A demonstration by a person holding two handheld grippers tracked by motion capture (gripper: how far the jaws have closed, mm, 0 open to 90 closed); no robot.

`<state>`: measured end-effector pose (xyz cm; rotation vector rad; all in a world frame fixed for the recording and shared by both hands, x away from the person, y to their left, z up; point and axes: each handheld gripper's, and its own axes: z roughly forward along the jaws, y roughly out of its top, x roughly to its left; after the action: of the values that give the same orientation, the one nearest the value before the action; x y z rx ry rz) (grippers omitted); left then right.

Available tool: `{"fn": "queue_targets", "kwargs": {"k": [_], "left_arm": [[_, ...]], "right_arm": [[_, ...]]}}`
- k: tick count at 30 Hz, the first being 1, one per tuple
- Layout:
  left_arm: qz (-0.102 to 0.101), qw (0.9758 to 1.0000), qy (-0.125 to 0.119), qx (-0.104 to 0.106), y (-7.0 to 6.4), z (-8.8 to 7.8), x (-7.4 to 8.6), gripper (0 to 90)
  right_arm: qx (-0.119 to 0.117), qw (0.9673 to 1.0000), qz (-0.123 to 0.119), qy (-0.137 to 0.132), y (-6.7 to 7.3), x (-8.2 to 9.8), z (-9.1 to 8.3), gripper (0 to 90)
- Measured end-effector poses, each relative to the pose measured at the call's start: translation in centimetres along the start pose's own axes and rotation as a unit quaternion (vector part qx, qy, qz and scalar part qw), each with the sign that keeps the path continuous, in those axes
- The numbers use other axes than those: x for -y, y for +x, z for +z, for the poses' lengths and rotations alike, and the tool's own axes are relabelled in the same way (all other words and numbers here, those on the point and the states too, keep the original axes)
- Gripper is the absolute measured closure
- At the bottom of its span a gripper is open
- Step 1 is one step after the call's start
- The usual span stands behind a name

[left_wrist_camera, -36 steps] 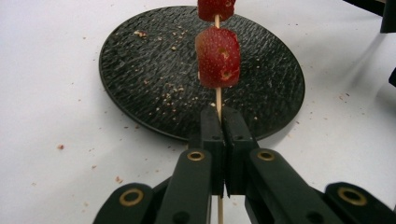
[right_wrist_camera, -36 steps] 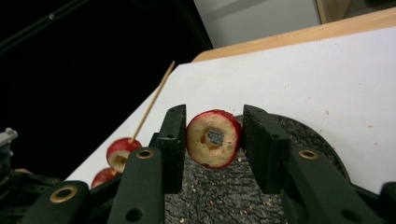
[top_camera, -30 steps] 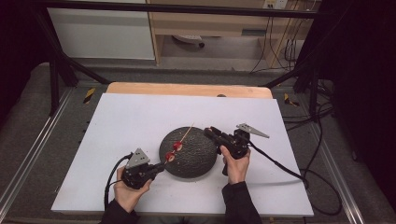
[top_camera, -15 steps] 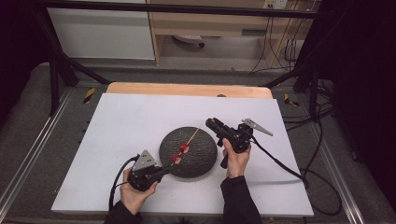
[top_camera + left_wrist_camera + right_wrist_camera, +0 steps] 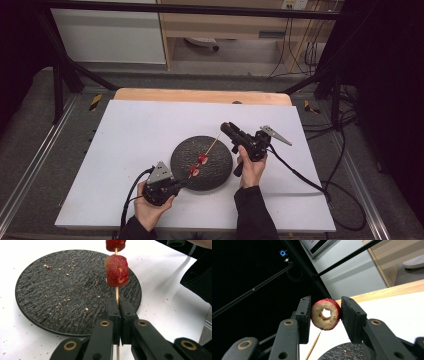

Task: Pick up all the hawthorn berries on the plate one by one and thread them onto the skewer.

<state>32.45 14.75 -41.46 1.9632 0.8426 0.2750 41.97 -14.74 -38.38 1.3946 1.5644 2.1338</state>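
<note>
High view, centre: round black textured slate plate [image 5: 201, 161] on the white table sheet [image 5: 125, 130], thin wooden skewer [image 5: 214, 144] slanting across it with two red strawberry pieces [image 5: 199, 165] threaded on; left gripper [image 5: 176, 184] lower left of the plate, right gripper [image 5: 226, 127] upper right. Left gripper view: jaws pressed together on the skewer [image 5: 116, 293], strawberry piece [image 5: 116, 270] just above them. Right gripper view, centre: jaws pinching a red-skinned cored fruit ring [image 5: 326, 314], skewer tip [image 5: 313, 346] below, apart from the hole. Risk, likely: tip missing the hole and splitting the soft ring, or the thin stick swivelling in the pinch.
</note>
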Motion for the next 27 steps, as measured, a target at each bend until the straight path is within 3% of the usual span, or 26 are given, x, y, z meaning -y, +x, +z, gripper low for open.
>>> {"fn": "queue_targets", "kwargs": {"k": [27], "left_arm": [[-0.016, 0.9994, -0.031, -0.005, -0.93, 0.67, -0.56, 88.4]], "right_arm": [[-0.025, 0.9995, 0.019, -0.005, 0.22, 0.87, 0.19, 61.8]]}}
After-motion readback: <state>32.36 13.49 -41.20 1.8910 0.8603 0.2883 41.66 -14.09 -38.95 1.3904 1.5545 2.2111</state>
